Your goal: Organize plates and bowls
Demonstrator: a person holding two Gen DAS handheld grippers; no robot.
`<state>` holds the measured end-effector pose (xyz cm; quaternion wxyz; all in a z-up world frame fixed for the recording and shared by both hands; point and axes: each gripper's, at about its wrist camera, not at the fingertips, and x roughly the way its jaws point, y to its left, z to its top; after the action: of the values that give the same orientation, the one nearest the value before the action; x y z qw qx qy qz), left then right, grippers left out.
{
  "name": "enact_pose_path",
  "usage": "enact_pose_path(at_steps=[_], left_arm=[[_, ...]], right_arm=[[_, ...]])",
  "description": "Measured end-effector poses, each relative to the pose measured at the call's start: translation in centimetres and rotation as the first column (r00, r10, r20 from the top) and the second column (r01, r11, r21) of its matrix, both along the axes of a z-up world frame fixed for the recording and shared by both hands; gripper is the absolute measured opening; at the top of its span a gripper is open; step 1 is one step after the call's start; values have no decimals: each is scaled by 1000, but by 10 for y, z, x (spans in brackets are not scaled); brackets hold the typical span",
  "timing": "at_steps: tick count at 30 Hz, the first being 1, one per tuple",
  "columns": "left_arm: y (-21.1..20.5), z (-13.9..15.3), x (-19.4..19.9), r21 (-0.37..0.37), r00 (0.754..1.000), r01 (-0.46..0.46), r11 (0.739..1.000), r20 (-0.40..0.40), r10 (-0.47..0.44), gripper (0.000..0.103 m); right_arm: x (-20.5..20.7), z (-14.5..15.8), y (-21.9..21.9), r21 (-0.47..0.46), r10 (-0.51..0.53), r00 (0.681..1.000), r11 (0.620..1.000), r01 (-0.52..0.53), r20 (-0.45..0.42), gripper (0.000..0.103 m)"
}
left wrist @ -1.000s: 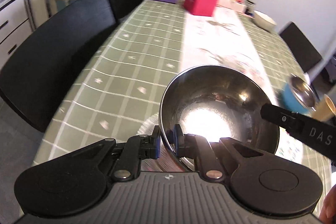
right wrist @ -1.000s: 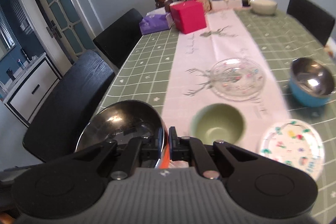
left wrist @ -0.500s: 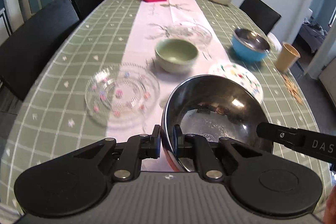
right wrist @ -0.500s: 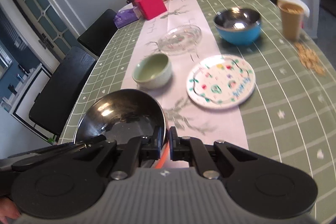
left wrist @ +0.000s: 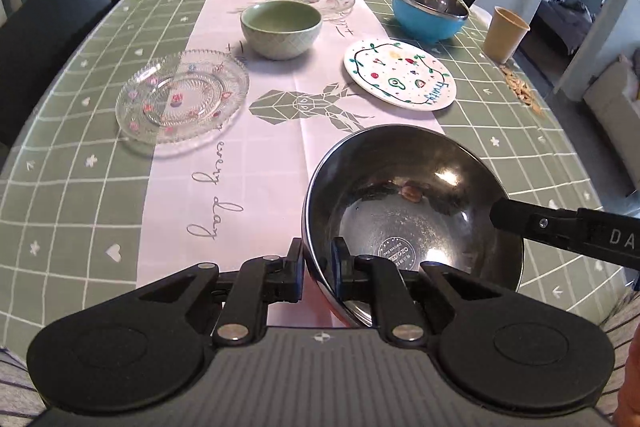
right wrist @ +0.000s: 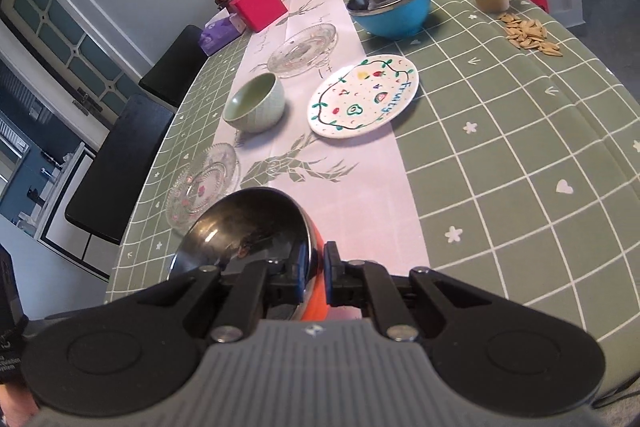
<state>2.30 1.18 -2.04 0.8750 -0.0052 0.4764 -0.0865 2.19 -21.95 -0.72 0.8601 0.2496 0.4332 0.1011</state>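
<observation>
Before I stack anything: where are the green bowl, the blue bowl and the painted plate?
green bowl (left wrist: 281, 27), left wrist view, inner hollow
blue bowl (left wrist: 424, 23), left wrist view, outer wall
painted plate (right wrist: 363, 95), right wrist view, centre

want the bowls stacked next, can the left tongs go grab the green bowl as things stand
Probably not yet. The left tongs are shut on the rim of the steel bowl, and the right tongs clamp its other side. The green bowl sits uncovered further up the table, so the way looks free once the steel bowl is set down.
</observation>
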Motion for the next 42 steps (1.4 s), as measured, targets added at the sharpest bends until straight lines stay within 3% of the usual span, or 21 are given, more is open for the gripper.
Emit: enact_pose_path(at_steps=[7,17,20,23,24,28,42], left_arm=[[-3,-10,4,36,1000,-7,999,-16,8,15],[-12,-11,0,115,1000,-1,993,31,-3,14],[-13,-10,-2,126,998,10,992,59,-17,20],[-19,-8,-6,156,994,31,987,97,-47,36],[-21,-6,-8,165,992,41,985,113,-60,42],[-29,-1,-17,202,982,64,977,163,-98,52],[-35,8,-32,187,961,84,979,243,-129,75]], right_arm=[[5,-15,0,-1,21,999,1000,-21,-40,6],[3,-11,10,-64,34,999,997,-34,-1,6],[3,-11,13,-75,41,999,996,-40,3,10],[2,-10,18,-85,43,999,995,-42,3,11],[1,-9,20,-94,46,999,995,-45,9,14],[-3,-4,21,-101,31,999,995,-27,35,43],[-9,9,16,-80,-17,997,997,23,77,79]])
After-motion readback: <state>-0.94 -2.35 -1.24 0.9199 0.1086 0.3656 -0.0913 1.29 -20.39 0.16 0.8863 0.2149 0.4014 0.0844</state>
